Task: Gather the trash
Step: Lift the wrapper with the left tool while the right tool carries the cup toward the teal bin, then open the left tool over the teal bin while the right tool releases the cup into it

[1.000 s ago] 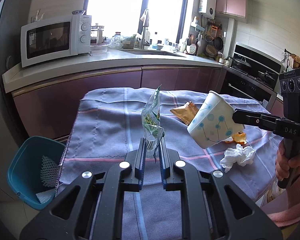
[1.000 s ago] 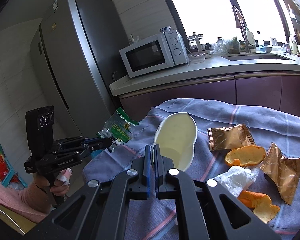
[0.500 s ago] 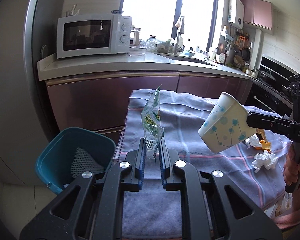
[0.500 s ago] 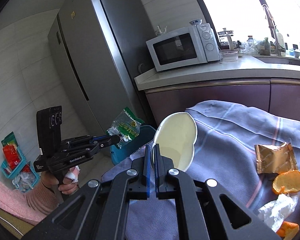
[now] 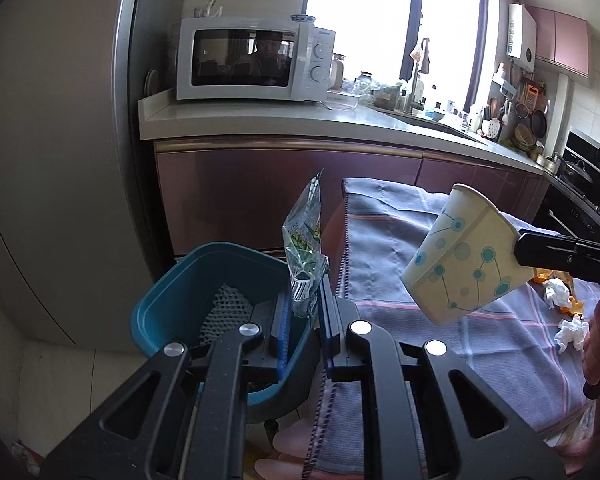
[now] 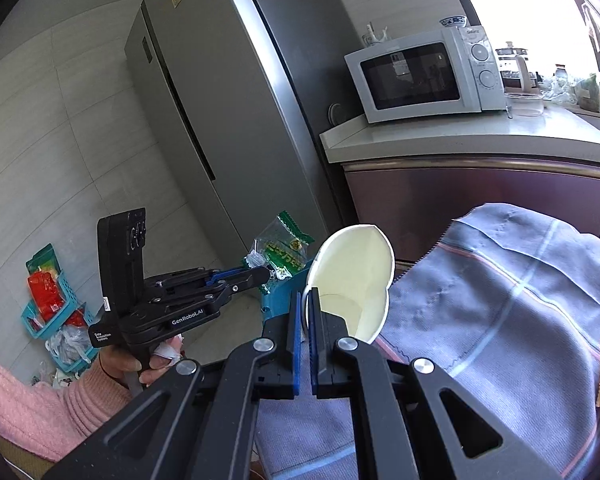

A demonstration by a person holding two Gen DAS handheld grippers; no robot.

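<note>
Currently, a clear green-printed snack wrapper [image 5: 305,248] is pinched upright in the nearly closed left gripper [image 5: 302,304], above the near rim of a teal waste bin [image 5: 168,304] at 9 o'clock from the table's grey checked cloth [image 5: 384,240]. At 3 o'clock, a dotted paper cup [image 5: 456,264] is clamped by its rim in the fully closed right gripper [image 6: 307,308], tilted mouth-up. Crumpled tissues [image 5: 570,330] and orange peel [image 5: 542,276] are seen on the cloth at 4 o'clock. White netting [image 5: 224,312] lies inside the bin.
</note>
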